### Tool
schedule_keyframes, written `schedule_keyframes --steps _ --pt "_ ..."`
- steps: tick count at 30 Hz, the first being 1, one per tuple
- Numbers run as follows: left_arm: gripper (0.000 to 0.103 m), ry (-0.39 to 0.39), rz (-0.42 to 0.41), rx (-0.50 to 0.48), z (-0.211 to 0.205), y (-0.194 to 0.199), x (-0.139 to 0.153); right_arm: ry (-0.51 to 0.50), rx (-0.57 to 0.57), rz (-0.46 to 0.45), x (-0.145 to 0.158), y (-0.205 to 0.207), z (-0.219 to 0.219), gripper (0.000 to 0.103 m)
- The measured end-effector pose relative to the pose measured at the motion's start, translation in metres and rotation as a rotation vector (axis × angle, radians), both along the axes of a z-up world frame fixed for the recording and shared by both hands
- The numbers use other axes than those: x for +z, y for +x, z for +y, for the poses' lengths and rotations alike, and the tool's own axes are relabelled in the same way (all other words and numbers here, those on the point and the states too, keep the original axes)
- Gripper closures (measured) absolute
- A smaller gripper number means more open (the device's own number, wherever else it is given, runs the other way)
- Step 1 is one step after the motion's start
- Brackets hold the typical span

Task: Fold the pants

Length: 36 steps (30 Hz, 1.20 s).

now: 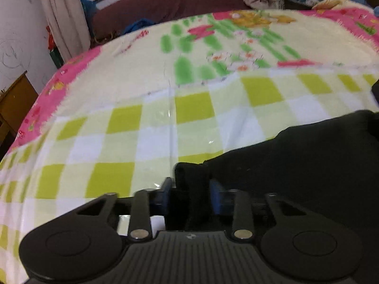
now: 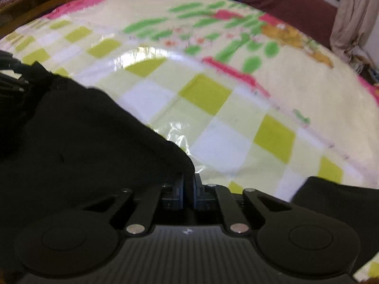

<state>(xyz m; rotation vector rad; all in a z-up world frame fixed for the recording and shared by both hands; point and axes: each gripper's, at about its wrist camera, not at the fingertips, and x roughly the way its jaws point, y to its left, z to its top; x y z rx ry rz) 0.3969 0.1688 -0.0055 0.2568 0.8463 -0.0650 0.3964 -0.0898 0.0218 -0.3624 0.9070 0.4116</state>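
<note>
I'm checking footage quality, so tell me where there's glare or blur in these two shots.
Left wrist view: the blanket's far print is smeared; faint glints on the clear plastic sheet. Right wrist view: strong white glare along the plastic's fold; the black pants are too dark for detail.

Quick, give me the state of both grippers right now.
Left gripper: shut on the black pants.
Right gripper: shut on the pants' edge.

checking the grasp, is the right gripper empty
No, the right gripper is pinched shut on a fold of the black pants, with cloth showing between its blue fingers.
</note>
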Motion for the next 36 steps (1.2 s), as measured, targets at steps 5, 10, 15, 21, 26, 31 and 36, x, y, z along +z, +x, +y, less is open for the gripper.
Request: schedule_keyframes --steps 5,10,15,21,26,31,36 --pt "0.076 -0.115 -0.127 -0.047 0.017 -0.059 0.063 0.116 0.027 -0.121 0.071 -0.069 -0.011 0.097" --pt "0.076 -0.25 -0.228 -0.093 0.044 -0.175 0.098 0.23 0.073 -0.172 0.116 -0.204 -0.031 0.097" --pt "0.07 -0.245 -0.123 -0.116 0.032 -0.256 0.051 0.087 0.132 0.029 0.035 -0.314 -0.02 0.096" --pt "0.06 -0.256 -0.025 -0.201 -0.011 -0.269 0.027 0.002 0.125 0.062 0.017 -0.34 -0.003 0.089" --pt "0.046 -0.252 -0.131 -0.246 -0.038 -0.246 0.049 0.202 0.064 -0.086 0.073 -0.283 -0.003 0.049" --pt "0.036 -0.241 -0.122 -0.295 -0.053 -0.193 0.056 0.358 -0.076 0.052 0.045 -0.182 0.005 0.049" --pt "0.035 -0.204 -0.105 -0.299 -0.048 -0.158 0.051 0.469 -0.08 0.133 0.018 -0.122 0.023 0.047"
